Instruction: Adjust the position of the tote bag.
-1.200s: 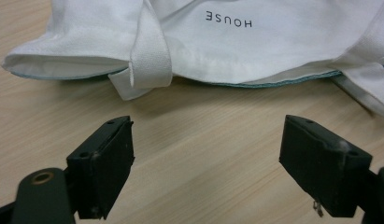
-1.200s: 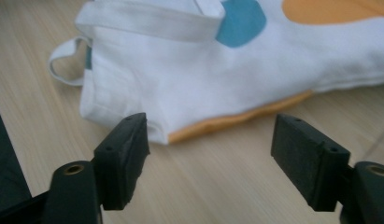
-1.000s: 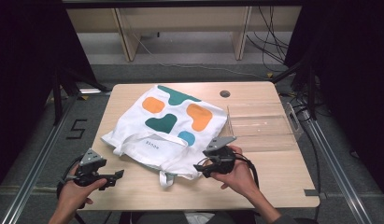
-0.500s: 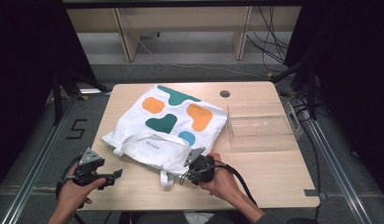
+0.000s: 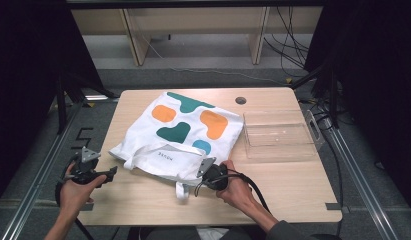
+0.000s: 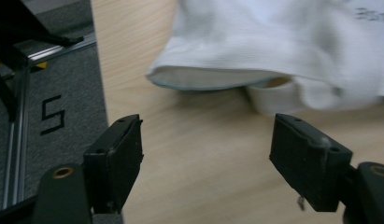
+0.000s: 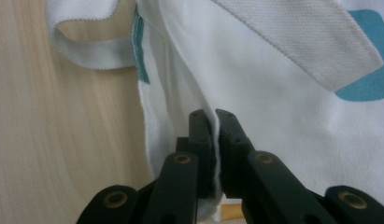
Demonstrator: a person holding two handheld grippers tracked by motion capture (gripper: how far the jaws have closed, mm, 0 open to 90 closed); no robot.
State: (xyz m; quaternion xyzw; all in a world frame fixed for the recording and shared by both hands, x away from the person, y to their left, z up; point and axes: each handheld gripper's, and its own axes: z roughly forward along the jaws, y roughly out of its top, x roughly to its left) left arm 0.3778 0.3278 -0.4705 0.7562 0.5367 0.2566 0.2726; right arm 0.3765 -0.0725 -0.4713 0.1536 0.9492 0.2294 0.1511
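Both jaws now on tote bag [image 7: 283,116] hem

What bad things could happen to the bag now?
The right hand-held gripper pinches only a thin edge of the white tote bag, so the cloth might slip out. The left hand-held gripper is open and off the bag, so a pull could drag the whole bag, perhaps nudging the clear plastic tray beside it.
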